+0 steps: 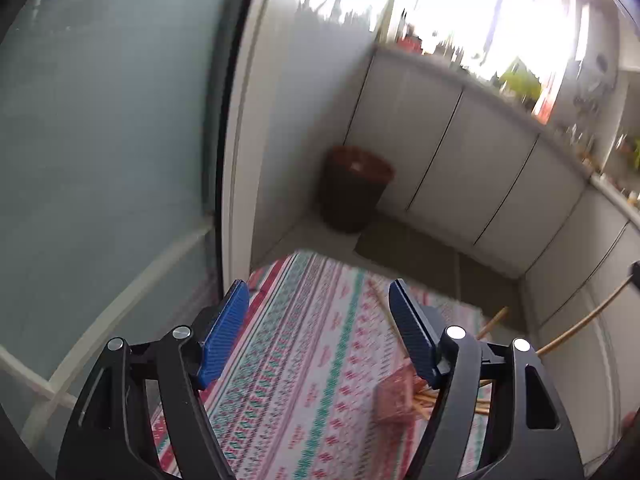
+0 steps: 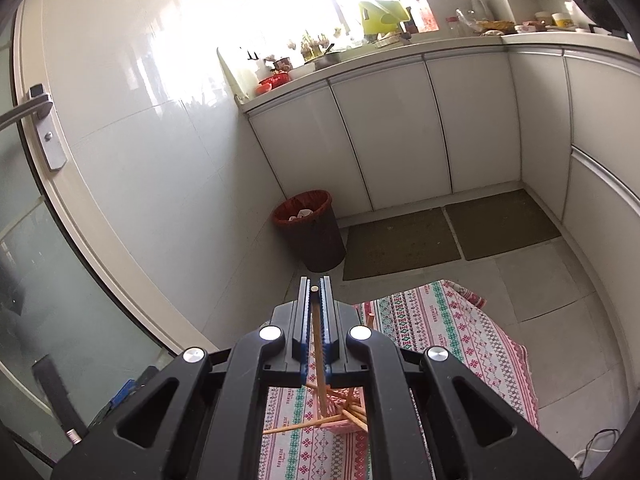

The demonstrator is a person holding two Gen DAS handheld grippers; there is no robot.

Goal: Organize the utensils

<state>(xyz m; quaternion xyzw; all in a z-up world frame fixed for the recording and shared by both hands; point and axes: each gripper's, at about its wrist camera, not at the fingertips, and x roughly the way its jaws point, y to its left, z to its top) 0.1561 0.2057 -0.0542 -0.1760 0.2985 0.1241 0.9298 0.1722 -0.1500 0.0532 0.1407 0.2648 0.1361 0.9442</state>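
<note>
- Two hand-held grippers hang over a small table covered with a pink, green and white patterned cloth [image 1: 304,344].
- The left gripper [image 1: 320,332] has its blue-padded jaws spread wide, with nothing between them; only the cloth shows in the gap.
- The right gripper [image 2: 315,320] has its jaws pressed together on one slim wooden chopstick [image 2: 318,332], whose round end shows at the fingertips while its length runs back between the pads, tilted down toward the holder.
- A pink, see-through plastic holder [image 1: 394,400] sits on the cloth toward the table's right edge in the left wrist view, partly hidden behind the left gripper's right finger.
- More wooden chopsticks [image 2: 348,416] stick out of the holder at crossed angles; one lies partly on the cloth beside it.
- Beyond the table's far edge, a dark waste bin with a red liner [image 2: 310,228] stands on the floor by white cabinet doors [image 2: 392,128].
</note>
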